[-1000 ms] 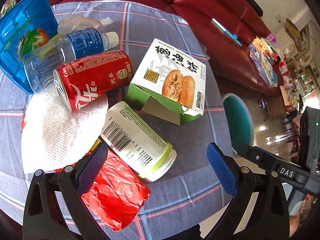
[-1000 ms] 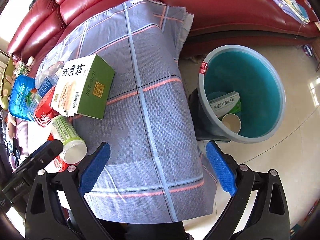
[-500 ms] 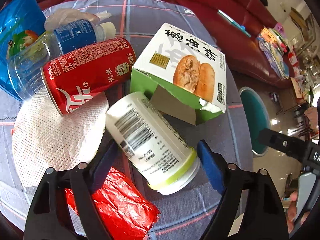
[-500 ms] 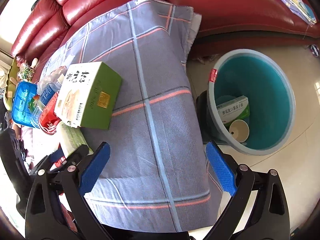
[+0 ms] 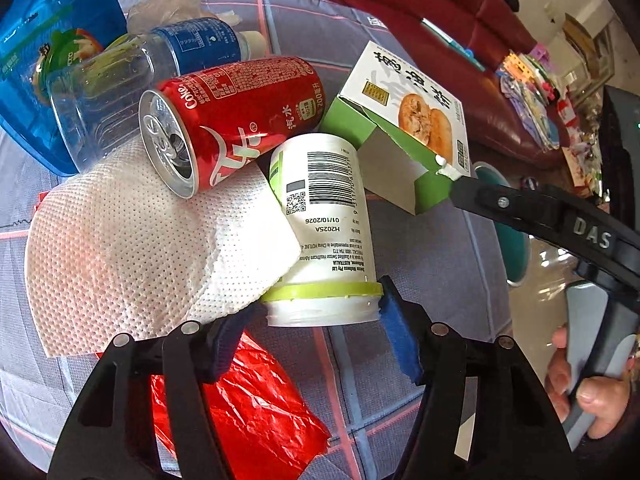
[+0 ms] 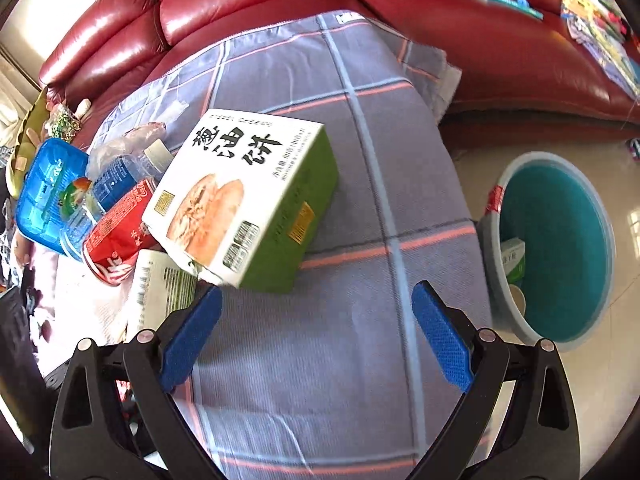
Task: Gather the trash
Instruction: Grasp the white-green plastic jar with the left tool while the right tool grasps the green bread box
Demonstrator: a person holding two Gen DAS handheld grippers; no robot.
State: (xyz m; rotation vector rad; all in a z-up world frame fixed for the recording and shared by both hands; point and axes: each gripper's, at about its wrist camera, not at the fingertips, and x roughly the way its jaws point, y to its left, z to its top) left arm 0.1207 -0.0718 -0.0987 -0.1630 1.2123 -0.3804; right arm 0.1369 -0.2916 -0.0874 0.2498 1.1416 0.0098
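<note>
Our left gripper fingers pinch the light, stiff, slick white bottle at its lidded end; right gripper fingers gape wide.

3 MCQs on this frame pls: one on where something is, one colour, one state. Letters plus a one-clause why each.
1. Where does the Coke can lie?
A. in the bin
B. on its side, partly on the paper towel
C. upright on the box

2. What colour is the inside of the bin?
A. teal
B. yellow
C. black

3. What is the left hand-held gripper doing?
A. wide open over bare cloth
B. shut on the red wrapper
C. pads at the lid end of the white bottle

Answers: 
1 B, its open end rests over the towel. 
2 A, teal shows in the right wrist view. 
3 C, pads flank the bottle's lid.
</note>
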